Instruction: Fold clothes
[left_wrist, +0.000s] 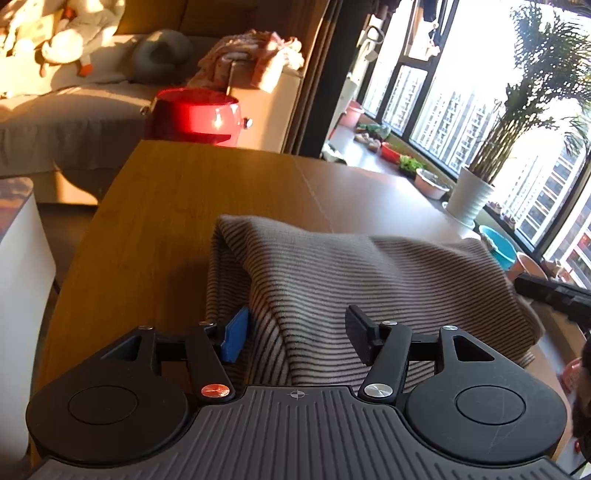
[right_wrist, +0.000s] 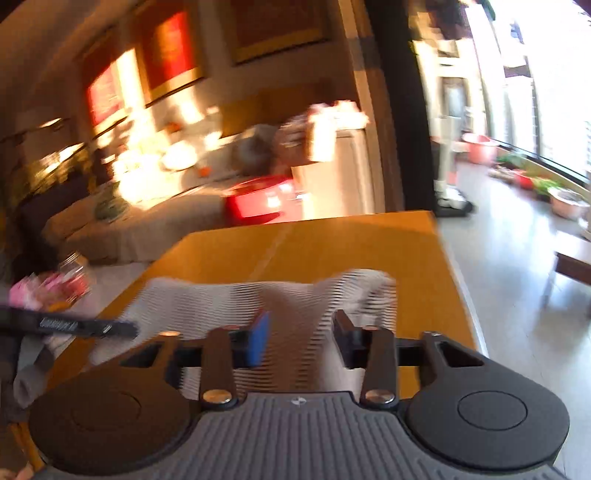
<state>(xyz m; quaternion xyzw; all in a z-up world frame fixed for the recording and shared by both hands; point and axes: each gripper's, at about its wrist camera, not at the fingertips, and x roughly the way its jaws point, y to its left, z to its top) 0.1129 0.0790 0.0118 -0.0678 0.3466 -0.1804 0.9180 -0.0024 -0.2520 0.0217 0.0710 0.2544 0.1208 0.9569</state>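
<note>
A grey-beige knit garment (left_wrist: 332, 273) with fine dark stripes lies bunched on the wooden table (left_wrist: 177, 192), ribbed and soft, with a rounded fold at its 10 o'clock corner. The left gripper (left_wrist: 295, 334) sits low over the near edge of the cloth, its fingers spread wide; the blue pad (left_wrist: 234, 338) touches a hanging fold at 9 o'clock, the black finger (left_wrist: 360, 338) rests over the fabric at 3 o'clock, and nothing is pinched between them. Part of the other black tool (left_wrist: 554, 295) juts in at 3 o'clock.

The right wrist view is motion-blurred. The right gripper (right_wrist: 301, 338) is also spread apart above the striped cloth (right_wrist: 258, 295), with fabric lying between its blue pad (right_wrist: 260, 338) and black finger (right_wrist: 345, 338); whether either touches the cloth cannot be told.

The tabletop is smooth, warm-toned wood with a seam line running across it. Beyond it at 12 o'clock stands a glossy red round stool (left_wrist: 197, 116), then a grey sofa (left_wrist: 62, 114) carrying a plush toy (left_wrist: 70, 44) and a heap of pinkish laundry (left_wrist: 251, 55). At 2 o'clock, tall windows (left_wrist: 480, 110) with dark frames, and a palm in a ribbed white pot (left_wrist: 469, 195).
</note>
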